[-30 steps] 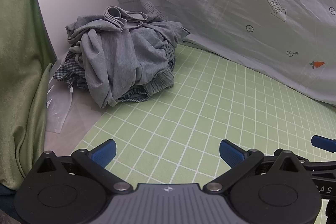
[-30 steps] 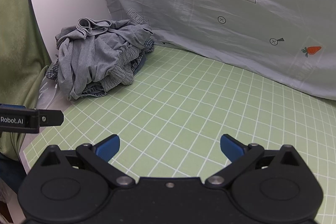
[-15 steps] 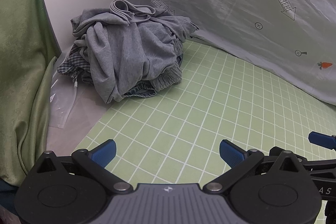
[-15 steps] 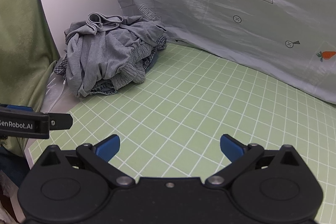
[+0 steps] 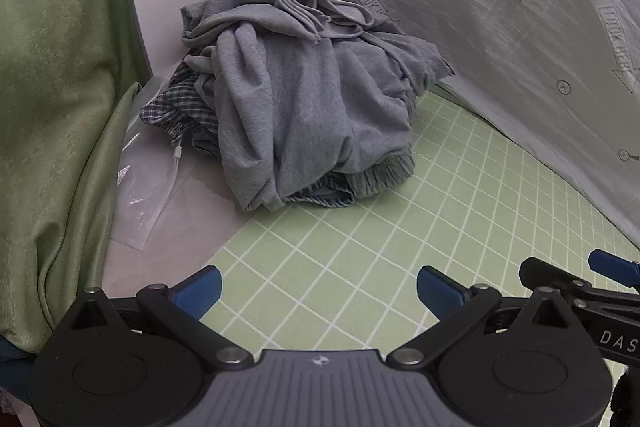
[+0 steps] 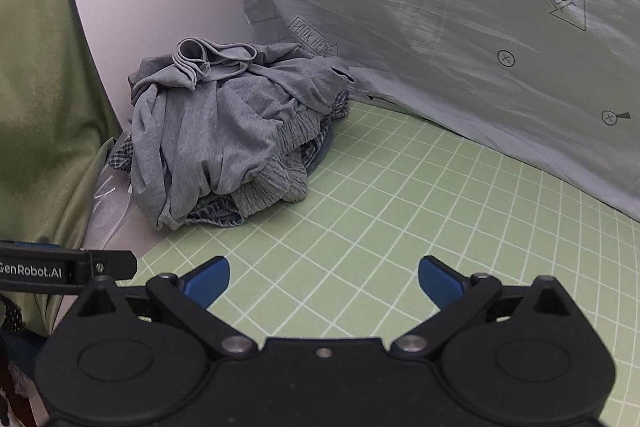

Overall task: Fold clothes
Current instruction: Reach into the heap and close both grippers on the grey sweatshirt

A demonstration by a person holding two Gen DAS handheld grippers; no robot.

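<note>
In the left wrist view, the left gripper (image 5: 319,287) fills the bottom of the frame with its two blue-tipped fingers (image 5: 199,290) spread wide apart and nothing between them, hovering over a green mat (image 5: 400,227) marked with a white grid. The pile of clothes (image 5: 304,107) sits in the upper middle of that frame, partly on the far left corner of the mat and partly on the pale surface (image 5: 180,223) beside it. A grey top lies crumpled over the heap, with a checked garment (image 5: 176,105) poking out at its left side and a ribbed grey hem showing at the lower right edge. A clear plastic bag (image 5: 140,195) lies flat just left of the pile, next to a green curtain (image 5: 52,107) that covers the left edge of the frame. A pale grey sheet (image 5: 500,27) printed with carrots and arrows hangs across the upper right, its lower edge meeting the mat. The right gripper (image 6: 324,281) occupies the bottom of the right wrist view, its fingers likewise wide apart and empty above the mat (image 6: 400,207). There the clothes (image 6: 224,131) appear in the left middle of the frame, well apart from both sets of fingers. Part of the left gripper (image 6: 60,269) juts in at the lower left edge of the right wrist view, and part of the right one shows at the lower right edge of the left wrist view.
</note>
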